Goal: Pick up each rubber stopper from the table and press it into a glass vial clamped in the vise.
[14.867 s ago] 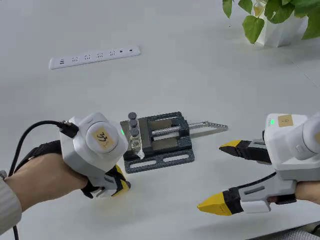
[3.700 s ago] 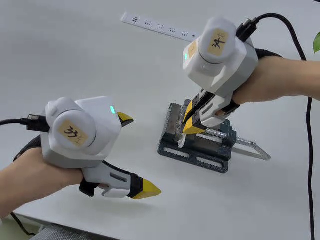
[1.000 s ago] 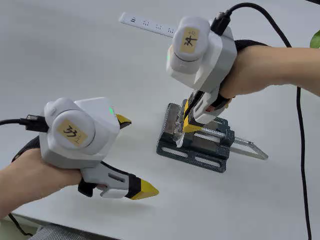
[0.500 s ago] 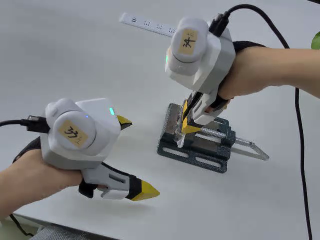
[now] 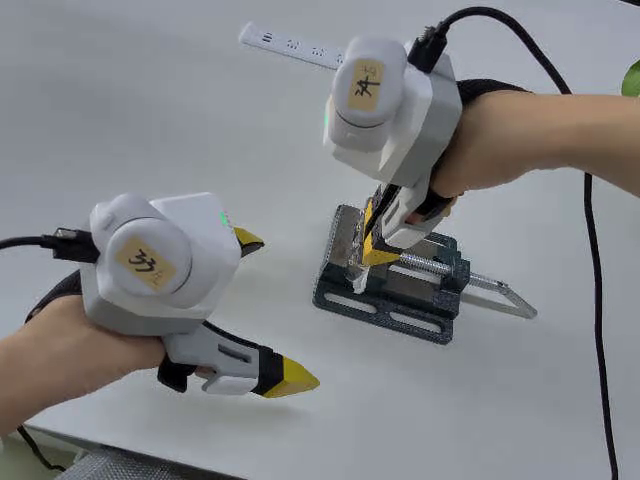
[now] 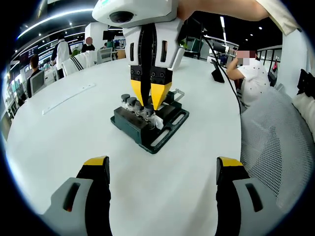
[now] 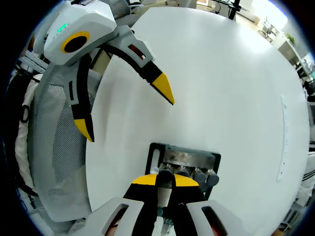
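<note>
On the wide white table [image 5: 150,120], a dark grey metal vise [image 5: 395,300] is sitting at about 4 o'clock from the middle of the head view, and the right gripper [image 5: 368,252] is pointing straight down onto its near end, a hand wrapping around its white body. In the right gripper view its two yellow-tipped jaws are lying close together, closing on a dark round rubber stopper [image 7: 166,178] that is sitting at the mouth of the end vial. The row of small clear glass vials [image 7: 197,174] is standing clamped in the vise and running off towards 3 o'clock from those tips, each top showing dark. In the left gripper view the same row is standing upright at 12 o'clock, with the right gripper's yellow tips coming down onto the vial at the row's right end. The left gripper [image 5: 272,310] is hovering over the table at 8 o'clock in the head view, well apart from the vise, its jaws spreading wide and gripping nothing. A long white power strip [image 5: 290,47] is lying at 12 o'clock, and a black cable [image 5: 598,260] is trailing down the 3 o'clock side.
</note>
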A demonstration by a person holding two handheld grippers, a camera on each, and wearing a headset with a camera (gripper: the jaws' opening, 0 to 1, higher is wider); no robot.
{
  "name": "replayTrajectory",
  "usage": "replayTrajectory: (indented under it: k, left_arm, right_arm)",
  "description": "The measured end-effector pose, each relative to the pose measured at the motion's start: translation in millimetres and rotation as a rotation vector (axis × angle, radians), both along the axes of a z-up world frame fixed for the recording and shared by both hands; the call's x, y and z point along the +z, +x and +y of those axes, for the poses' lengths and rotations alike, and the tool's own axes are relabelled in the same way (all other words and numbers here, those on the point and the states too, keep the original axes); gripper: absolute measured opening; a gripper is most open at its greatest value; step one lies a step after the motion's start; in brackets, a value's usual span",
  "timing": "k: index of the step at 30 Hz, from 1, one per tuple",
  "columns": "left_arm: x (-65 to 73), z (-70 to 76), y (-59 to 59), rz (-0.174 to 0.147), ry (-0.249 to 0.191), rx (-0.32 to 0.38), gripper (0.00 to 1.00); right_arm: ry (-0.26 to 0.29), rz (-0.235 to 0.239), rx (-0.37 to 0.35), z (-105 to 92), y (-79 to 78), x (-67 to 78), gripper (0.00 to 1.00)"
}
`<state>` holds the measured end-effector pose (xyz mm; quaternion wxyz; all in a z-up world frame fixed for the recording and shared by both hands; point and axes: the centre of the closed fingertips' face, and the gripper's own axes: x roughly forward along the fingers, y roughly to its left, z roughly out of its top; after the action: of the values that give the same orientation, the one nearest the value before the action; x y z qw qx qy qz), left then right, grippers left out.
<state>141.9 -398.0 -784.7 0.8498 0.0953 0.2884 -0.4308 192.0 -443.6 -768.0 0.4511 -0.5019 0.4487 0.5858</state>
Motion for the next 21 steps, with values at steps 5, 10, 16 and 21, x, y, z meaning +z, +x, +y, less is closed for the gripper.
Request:
replayTrajectory:
  k: [5,10,16,21]
  left_arm:
    - [0.4,-0.1,0.3,0.0,0.0,0.002,0.89]
    - [0.5,0.1,0.6,0.0,0.0,0.004,0.89]
    - [0.8,-3.0,1.0,0.001,-0.001,-0.002,0.89]
    - [1.5,-4.9,1.1,-0.001,-0.001,-0.002,0.89]
  right_arm:
    - [-0.009,-0.003,-0.006,-0.4,-0.7,0.8,0.04]
    - [-0.01,-0.003,-0.015,-0.6,-0.1,-0.1,0.04]
    - [-0.014,-0.007,-0.032,0.4,1.4,-1.0,0.04]
    - [-0.01,-0.009,-0.035,-0.7,1.2,-1.1,0.04]
